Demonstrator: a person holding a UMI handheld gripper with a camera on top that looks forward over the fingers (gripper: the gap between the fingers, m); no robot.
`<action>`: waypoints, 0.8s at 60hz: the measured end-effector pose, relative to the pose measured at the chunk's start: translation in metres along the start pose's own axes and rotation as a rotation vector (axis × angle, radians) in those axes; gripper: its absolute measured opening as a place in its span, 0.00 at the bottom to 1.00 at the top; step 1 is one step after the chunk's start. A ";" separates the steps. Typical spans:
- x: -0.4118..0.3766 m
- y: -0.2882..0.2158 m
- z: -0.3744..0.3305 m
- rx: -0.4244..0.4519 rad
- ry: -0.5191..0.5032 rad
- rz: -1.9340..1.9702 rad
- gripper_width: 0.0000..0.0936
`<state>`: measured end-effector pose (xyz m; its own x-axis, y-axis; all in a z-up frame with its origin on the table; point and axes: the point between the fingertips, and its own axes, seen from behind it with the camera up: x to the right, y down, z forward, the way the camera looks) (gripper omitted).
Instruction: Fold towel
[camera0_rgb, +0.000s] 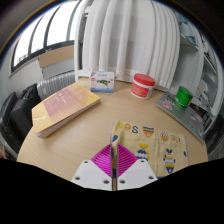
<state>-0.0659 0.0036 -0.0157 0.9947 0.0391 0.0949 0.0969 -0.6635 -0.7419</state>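
Note:
A cream towel (152, 142) with small coloured prints lies on the round wooden table (95, 125), just ahead and to the right of the fingers. My gripper (116, 160) is shut, its magenta pads (103, 158) pressed together on the towel's near left edge. A thin strip of the cloth stands up between the pads. The towel's near part is hidden behind the fingers.
A tan folded stack (63, 106) lies at the left of the table. A small printed box (101, 82), a red-lidded tub (144, 85) and a green cup (183, 97) stand along the far edge. White curtains (115, 35) hang behind.

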 end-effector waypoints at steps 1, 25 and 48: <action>0.000 0.000 0.000 -0.004 0.000 -0.005 0.04; 0.098 -0.068 -0.073 0.087 0.069 0.182 0.01; 0.205 0.044 -0.028 -0.122 0.153 0.250 0.07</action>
<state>0.1412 -0.0383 -0.0099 0.9696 -0.2432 0.0256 -0.1637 -0.7232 -0.6709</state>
